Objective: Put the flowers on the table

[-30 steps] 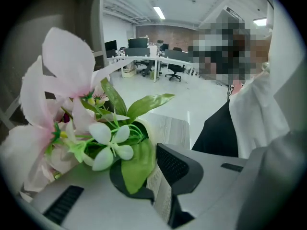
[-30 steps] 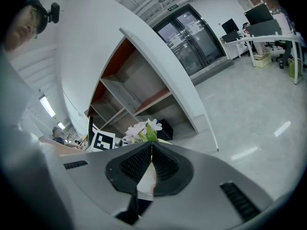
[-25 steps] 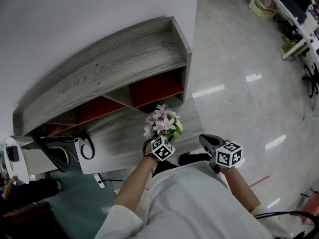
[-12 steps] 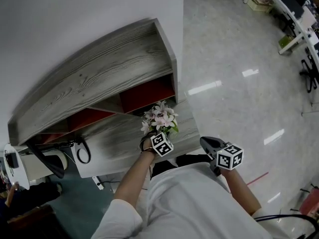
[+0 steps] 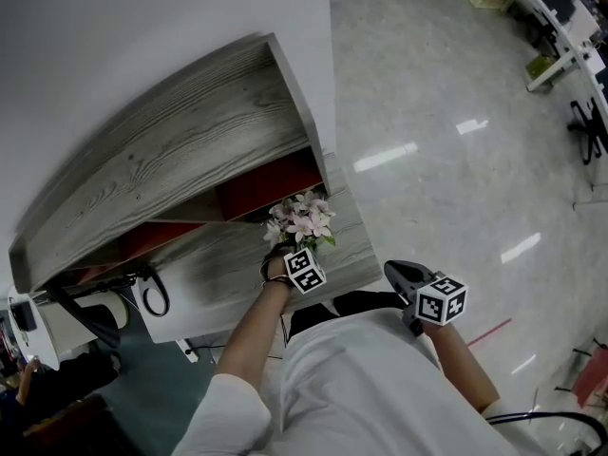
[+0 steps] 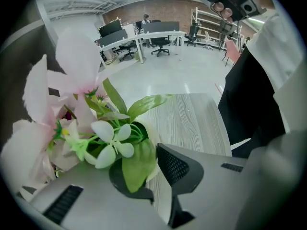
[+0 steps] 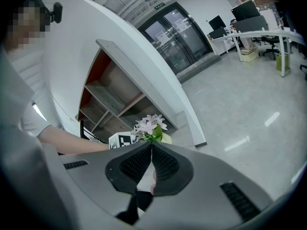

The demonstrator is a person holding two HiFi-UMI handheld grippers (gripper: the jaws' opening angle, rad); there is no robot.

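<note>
Head view, steeply down: left claw (image 5: 288, 251) clamped on the flowers (image 5: 300, 222), held over the right end of the worktop (image 5: 223, 266), just in front of the grey wooden shelf unit (image 5: 180, 155) along the worktop's back edge. Pink and white blossoms on top, green leaves beneath. Contact between the bunch and the worktop not readable from any view.

Left gripper view: jaws of the left claw (image 6: 144, 174) parted only as far as the base of the bunch allows, with a green leaf (image 6: 136, 162) and a pale pot rim (image 6: 153, 143) wedged between them. Large pale petals across the left side. Grey wood grain of the worktop (image 6: 192, 121) behind, and shiny floor (image 6: 163, 75) past its far end.

Right claw (image 5: 397, 272) off the worktop altogether, hanging past its front right corner, beside the person's white-clad torso (image 5: 370, 388). Right gripper view: jaws of the right claw (image 7: 151, 159) pressed together with nothing between them, aimed toward the worktop, with the flowers (image 7: 149, 124) and the left claw's marker cube (image 7: 122, 140) visible beyond the tips.

Black cable loop (image 5: 157, 291) at the worktop's left end, well apart from the flowers.
</note>
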